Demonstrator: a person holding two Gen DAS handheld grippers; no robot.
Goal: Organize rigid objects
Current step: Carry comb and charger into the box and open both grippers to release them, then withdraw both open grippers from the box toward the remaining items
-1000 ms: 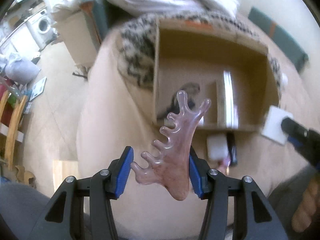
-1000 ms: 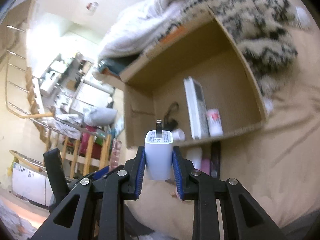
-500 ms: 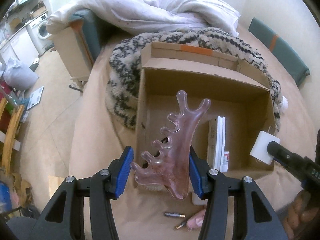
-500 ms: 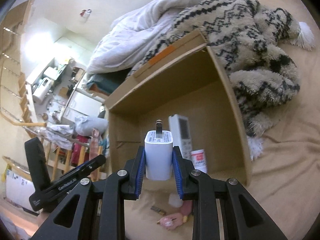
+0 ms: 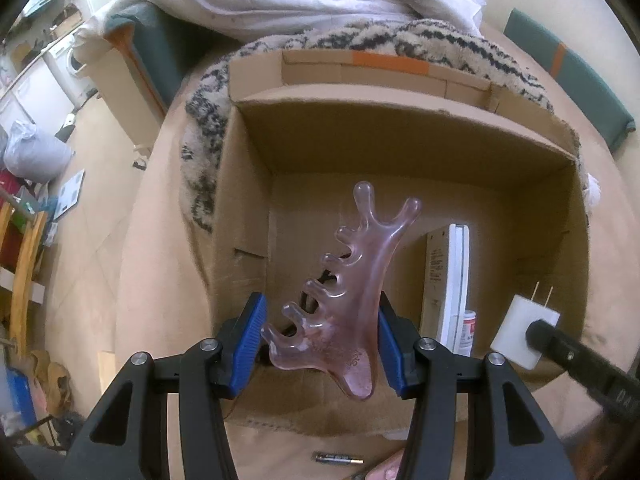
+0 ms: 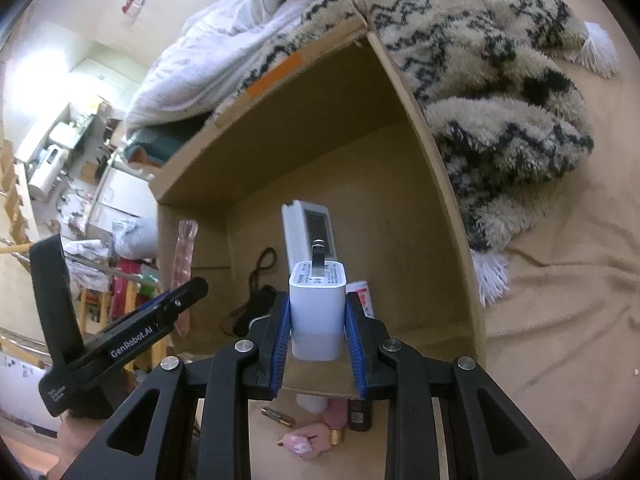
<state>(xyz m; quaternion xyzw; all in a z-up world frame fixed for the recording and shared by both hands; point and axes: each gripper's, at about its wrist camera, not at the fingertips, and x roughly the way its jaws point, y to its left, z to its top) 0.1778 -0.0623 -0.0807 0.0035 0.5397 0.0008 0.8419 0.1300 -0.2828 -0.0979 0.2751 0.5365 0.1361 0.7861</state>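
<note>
Right wrist: left gripper (image 6: 188, 300) (marked "GenRobot.AI") clamps comb (image 5: 352, 300); right gripper (image 6: 318, 320) clamps charger (image 6: 318, 308).

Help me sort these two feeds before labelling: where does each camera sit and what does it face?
Left wrist: on the left gripper, looking down into the cardboard box; its fingers hold a pink comb-like tool.
Right wrist: on the right gripper, facing the same box; its fingers hold a white charger.
Shared: box, white remote, and each other's gripper.

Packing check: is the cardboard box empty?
Not empty: the brown cardboard box already holds a white remote and a black cord.
</note>
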